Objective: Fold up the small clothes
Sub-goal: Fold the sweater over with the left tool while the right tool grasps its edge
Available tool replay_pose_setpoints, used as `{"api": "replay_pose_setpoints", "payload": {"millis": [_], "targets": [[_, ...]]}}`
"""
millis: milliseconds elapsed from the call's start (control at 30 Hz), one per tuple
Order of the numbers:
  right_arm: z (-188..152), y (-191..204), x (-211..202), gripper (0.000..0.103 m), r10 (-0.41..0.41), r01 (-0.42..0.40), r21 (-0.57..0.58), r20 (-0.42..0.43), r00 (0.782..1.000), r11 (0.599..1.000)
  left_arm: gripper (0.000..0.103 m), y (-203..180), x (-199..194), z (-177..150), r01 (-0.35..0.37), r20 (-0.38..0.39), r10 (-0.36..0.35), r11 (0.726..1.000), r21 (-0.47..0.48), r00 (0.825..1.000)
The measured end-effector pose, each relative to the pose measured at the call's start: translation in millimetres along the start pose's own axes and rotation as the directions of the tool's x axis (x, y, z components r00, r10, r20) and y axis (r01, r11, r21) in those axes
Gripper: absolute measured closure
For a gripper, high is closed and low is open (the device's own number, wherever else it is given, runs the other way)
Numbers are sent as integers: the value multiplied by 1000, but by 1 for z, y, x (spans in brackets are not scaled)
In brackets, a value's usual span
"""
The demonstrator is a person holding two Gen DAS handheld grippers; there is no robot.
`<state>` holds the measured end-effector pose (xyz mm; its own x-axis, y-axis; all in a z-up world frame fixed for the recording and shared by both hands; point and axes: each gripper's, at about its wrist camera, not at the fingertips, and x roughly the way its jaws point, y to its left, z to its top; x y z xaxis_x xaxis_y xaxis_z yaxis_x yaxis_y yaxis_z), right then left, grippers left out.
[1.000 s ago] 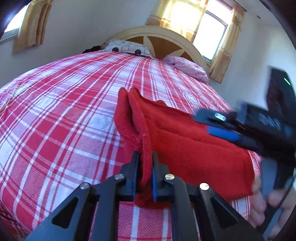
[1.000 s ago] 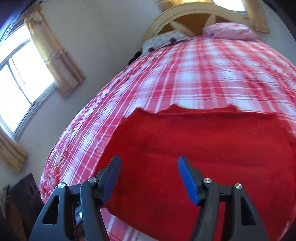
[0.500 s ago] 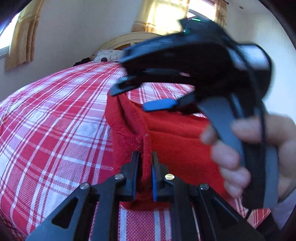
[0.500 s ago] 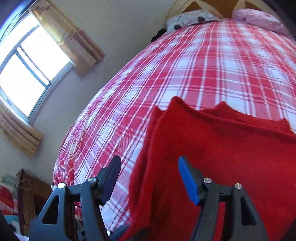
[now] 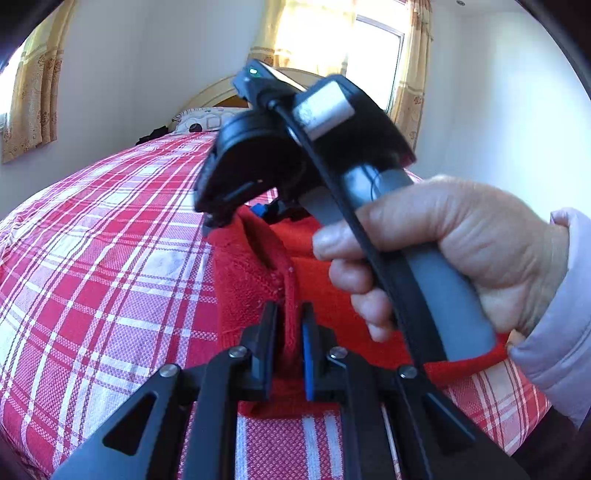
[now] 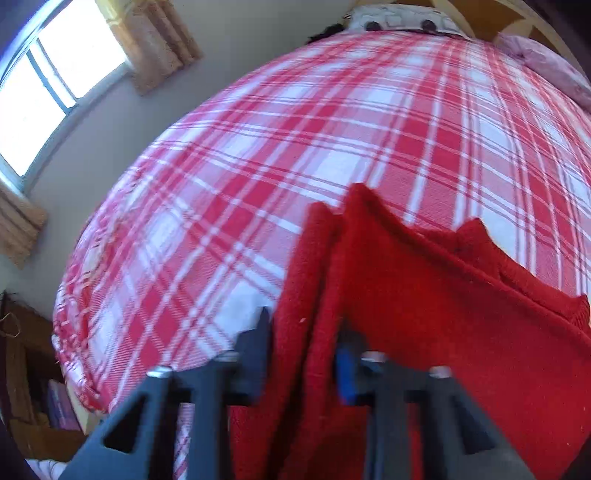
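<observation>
A small red knitted garment (image 5: 243, 273) lies folded on the red-and-white checked bed (image 5: 92, 258). My left gripper (image 5: 290, 332) is shut on its near edge, which stands up as a ridge between the pads. A person's hand (image 5: 443, 251) holds my right gripper (image 5: 236, 218) tilted down over the garment's far left corner. In the right wrist view the right gripper (image 6: 304, 343) has its jaws closing, and a raised fold of the garment (image 6: 424, 302) fills the gap between the pads.
Checked bedspread (image 6: 295, 129) stretches left and beyond the garment. Pillows (image 6: 399, 18) and a pink cushion (image 6: 546, 62) lie by the headboard (image 5: 214, 92). Curtained windows are on two walls. Wooden furniture (image 6: 26, 369) stands beside the bed's left edge.
The right gripper swung from the garment's right side across to its far left corner and closed from wide open onto a fold. The left gripper kept its grip and barely moved.
</observation>
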<state>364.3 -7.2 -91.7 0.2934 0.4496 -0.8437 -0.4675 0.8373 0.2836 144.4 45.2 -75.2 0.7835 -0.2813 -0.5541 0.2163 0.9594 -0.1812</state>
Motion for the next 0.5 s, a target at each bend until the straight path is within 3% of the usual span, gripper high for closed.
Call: {"api": "replay_pose_setpoints", "payload": {"millis": [233,500], "targets": [[-11,-27,-30,88,74,-83,88,98,992,993,90,-8,-13,5,39,-2,-39,999,4,999],[-35,-81,-94,90,111,-157,191,231,967,969,90,-48,-19,16,96,20,-98,990,100,995]]}}
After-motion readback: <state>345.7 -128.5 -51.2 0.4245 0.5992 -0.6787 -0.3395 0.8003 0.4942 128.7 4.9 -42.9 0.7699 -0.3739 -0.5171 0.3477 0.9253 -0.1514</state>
